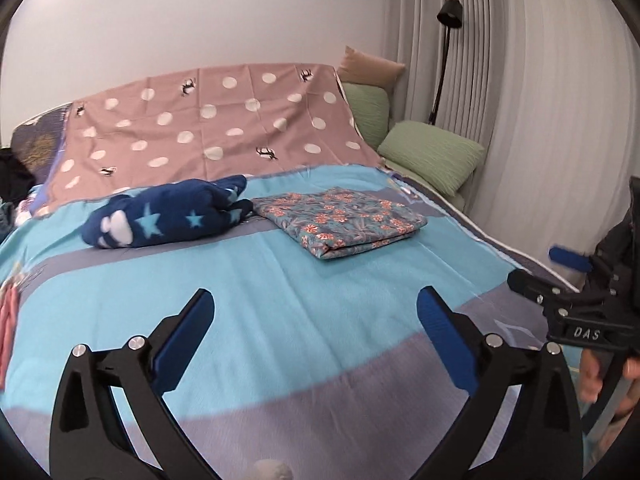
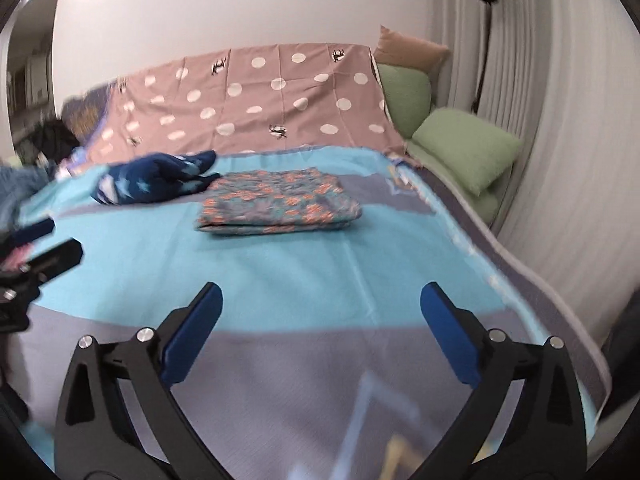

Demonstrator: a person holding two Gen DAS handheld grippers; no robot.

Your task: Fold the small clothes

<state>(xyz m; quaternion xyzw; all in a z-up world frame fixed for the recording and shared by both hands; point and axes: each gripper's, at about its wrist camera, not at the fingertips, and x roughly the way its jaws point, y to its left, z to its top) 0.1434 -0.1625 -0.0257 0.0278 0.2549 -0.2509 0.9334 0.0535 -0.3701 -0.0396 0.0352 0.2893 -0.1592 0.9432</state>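
The left gripper (image 1: 314,312), black with blue pads, has its jaws spread wide with nothing between them; only the turquoise and grey bedspread (image 1: 280,288) on the bed shows through the gap. The right gripper (image 2: 320,310), of the same make, is likewise spread wide and empty above the grey band of the same bedspread. In the left wrist view the right gripper appears at the right edge, held by a hand (image 1: 600,372).

Further up the bed, on the turquoise part, lies a folded garment of teal fabric printed with orange flowers (image 1: 340,220), flat and squared into a neat rectangle. Just beside it on the left, touching or nearly touching its corner, sits a bunched dark blue fleece garment with pale stars (image 1: 168,216), rumpled rather than folded.

Behind both, a dusty pink sheet with white dots (image 1: 208,128) is draped up toward the white wall. To the right of it rest two green pillows (image 1: 432,156) and a tan pillow (image 1: 372,68), next to pale pleated curtains (image 1: 540,100) and a black floor lamp (image 1: 448,16).
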